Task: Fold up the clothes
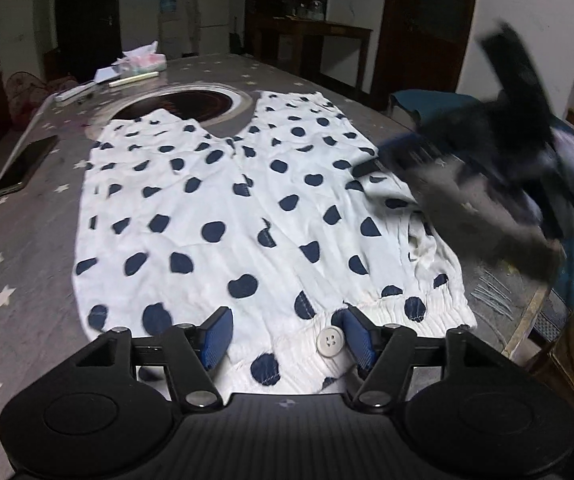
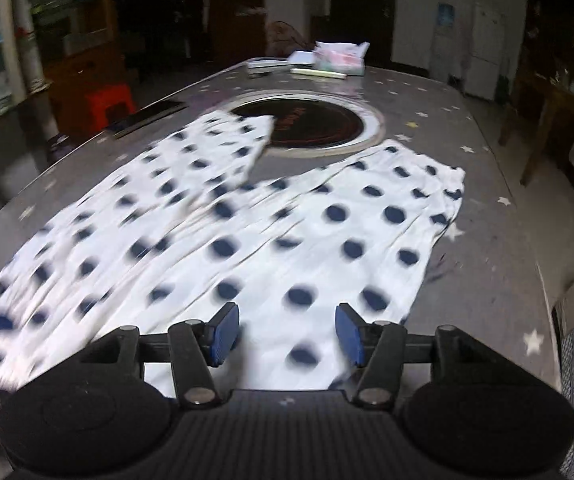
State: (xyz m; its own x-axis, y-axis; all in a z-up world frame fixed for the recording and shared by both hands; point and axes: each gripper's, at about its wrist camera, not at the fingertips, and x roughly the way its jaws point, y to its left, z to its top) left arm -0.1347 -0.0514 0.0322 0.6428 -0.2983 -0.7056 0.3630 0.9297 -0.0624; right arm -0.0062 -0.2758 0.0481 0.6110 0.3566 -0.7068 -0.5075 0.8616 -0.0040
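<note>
Left tongs (image 1: 287,334) apart over shorts (image 1: 247,208) waistband | right tongs (image 2: 287,334) apart, angled down

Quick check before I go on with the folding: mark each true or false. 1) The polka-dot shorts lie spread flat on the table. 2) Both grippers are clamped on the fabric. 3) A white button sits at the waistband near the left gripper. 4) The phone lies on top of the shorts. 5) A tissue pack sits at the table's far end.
1) True: the polka-dot shorts lie spread on the table, both legs pointing away.
2) False: the left gripper and right gripper both stand open, pads off the cloth.
3) True: the button sits on the waistband by the left gripper's finger.
4) False: the phone lies on bare table beside the shorts.
5) True: the tissue pack is at the far end.
</note>
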